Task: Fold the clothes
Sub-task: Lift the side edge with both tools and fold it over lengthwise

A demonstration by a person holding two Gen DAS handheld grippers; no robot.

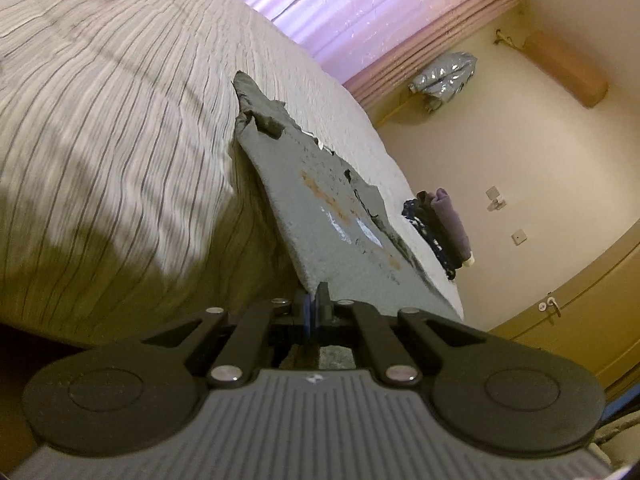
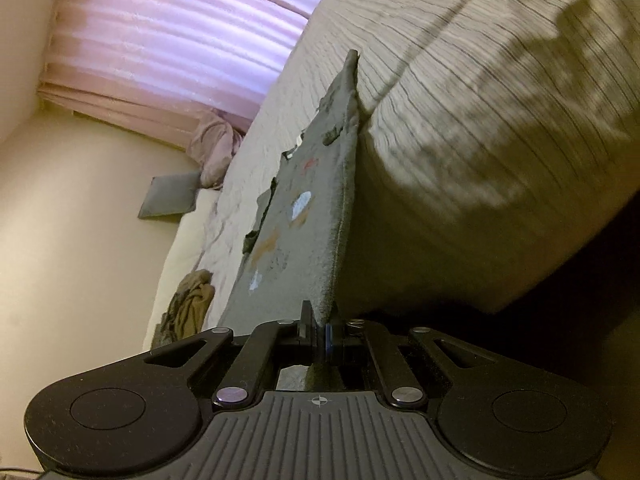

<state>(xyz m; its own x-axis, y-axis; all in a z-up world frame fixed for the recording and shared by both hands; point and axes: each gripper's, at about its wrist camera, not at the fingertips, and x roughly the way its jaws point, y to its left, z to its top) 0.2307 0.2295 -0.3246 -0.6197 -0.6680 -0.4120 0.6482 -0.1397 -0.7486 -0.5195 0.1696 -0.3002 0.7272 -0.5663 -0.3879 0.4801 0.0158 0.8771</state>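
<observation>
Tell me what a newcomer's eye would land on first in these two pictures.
First, the grey garment with faded printed patches, stretched taut up the middle of both views, each near corner pinched by the left gripper and the right gripper. Next, the striped bedspread beneath it, and the pink curtain glowing behind the bed. A small stack of dark folded clothes sits at the bed's far edge.

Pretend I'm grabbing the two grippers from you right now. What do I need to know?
Left gripper: shut on the grey garment.
Right gripper: shut on the same garment, at another edge.
The garment hangs stretched between them, over the striped bedspread.
Folded clothes sit at one side of the bed; a crumpled olive garment lies at the other.
Done: some clothes folded, it seems.
Left: lay this one down, fold it, then probably the olive one.
</observation>
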